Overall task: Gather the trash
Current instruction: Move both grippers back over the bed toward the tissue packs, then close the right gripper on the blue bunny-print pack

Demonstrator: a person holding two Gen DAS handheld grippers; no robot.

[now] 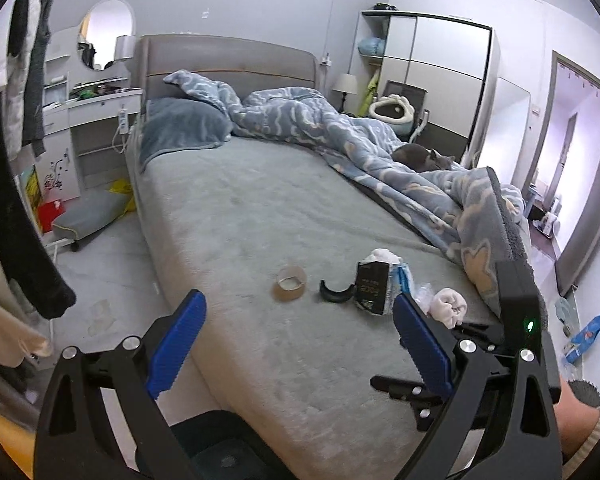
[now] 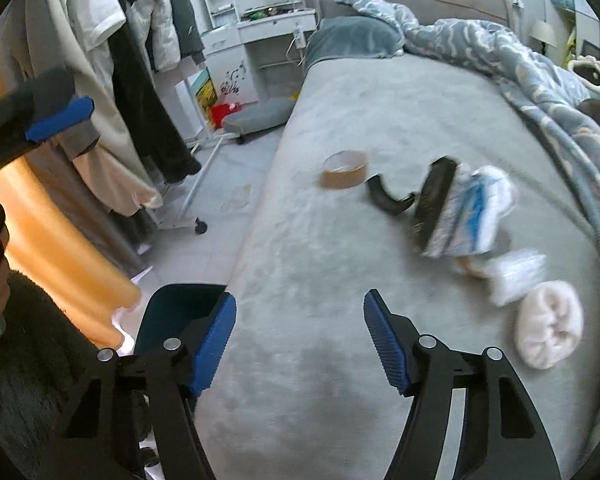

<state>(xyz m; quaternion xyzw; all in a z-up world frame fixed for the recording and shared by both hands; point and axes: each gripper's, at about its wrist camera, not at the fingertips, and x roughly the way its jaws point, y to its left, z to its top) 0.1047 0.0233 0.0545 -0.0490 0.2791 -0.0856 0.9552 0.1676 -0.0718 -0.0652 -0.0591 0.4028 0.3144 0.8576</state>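
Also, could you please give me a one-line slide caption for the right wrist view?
Open right tongs hover over the bed, facing a tape roll, black box and crumpled wrappers.

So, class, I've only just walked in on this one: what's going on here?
A person holds two grippers over a bed, with trash still to collect. The left gripper and right gripper both have open jaws and hold nothing. Ahead lie a tape roll, a curved black piece, a black packet against a blue and white wrapper, and a rolled white cloth. Nothing is picked up yet.
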